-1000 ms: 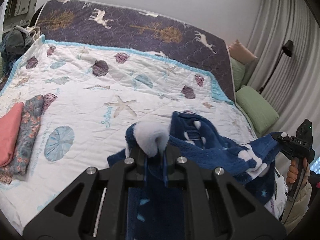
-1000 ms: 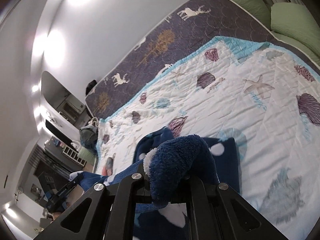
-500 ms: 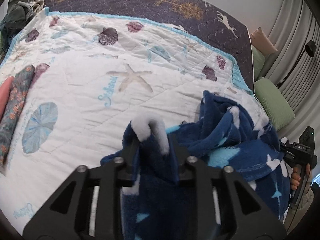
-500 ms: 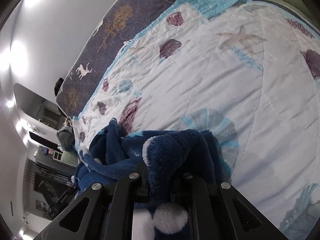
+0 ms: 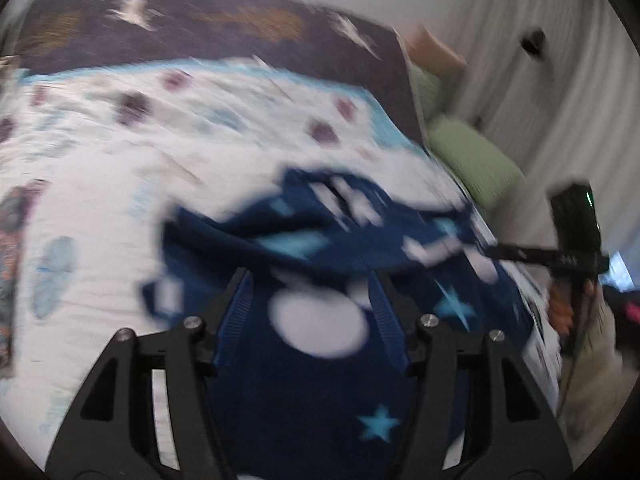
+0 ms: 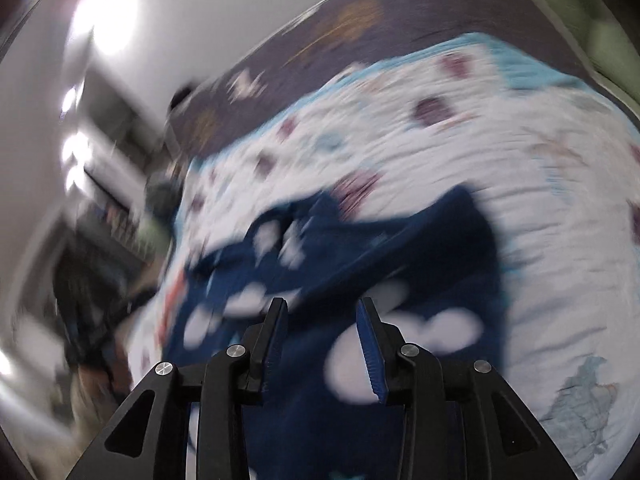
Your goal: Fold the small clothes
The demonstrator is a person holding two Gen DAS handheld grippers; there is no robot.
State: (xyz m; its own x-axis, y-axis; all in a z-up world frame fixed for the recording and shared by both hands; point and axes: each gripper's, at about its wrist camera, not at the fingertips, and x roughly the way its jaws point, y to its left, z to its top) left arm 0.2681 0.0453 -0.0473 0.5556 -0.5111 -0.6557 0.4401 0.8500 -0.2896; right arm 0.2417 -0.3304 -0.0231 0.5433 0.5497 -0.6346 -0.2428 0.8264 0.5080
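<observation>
A dark blue fleece garment [image 5: 320,380] with white spots and light blue stars lies spread on the white seashell quilt [image 5: 100,184]. Both views are blurred by motion. My left gripper [image 5: 310,276] hovers over the near part of the fleece, its jaws opening, and the pads do not press on any cloth. In the right wrist view the same fleece [image 6: 400,248] lies below my right gripper [image 6: 322,302], whose jaws are also opening and grip nothing. The right gripper's body [image 5: 576,236] shows at the far right of the left wrist view, held by a hand.
Folded patterned clothes [image 5: 12,248] lie at the quilt's left edge. A dark deer-print bedspread [image 5: 240,24] covers the far side of the bed. Green pillows [image 5: 476,160] and pale curtains [image 5: 568,80] stand to the right. Furniture and clutter [image 6: 100,240] sit left of the bed.
Both grippers held bunched edges of the blue fleece a second ago. They dropped toward the bed, let the fleece go and opened. The fleece now lies flatter on the quilt.
</observation>
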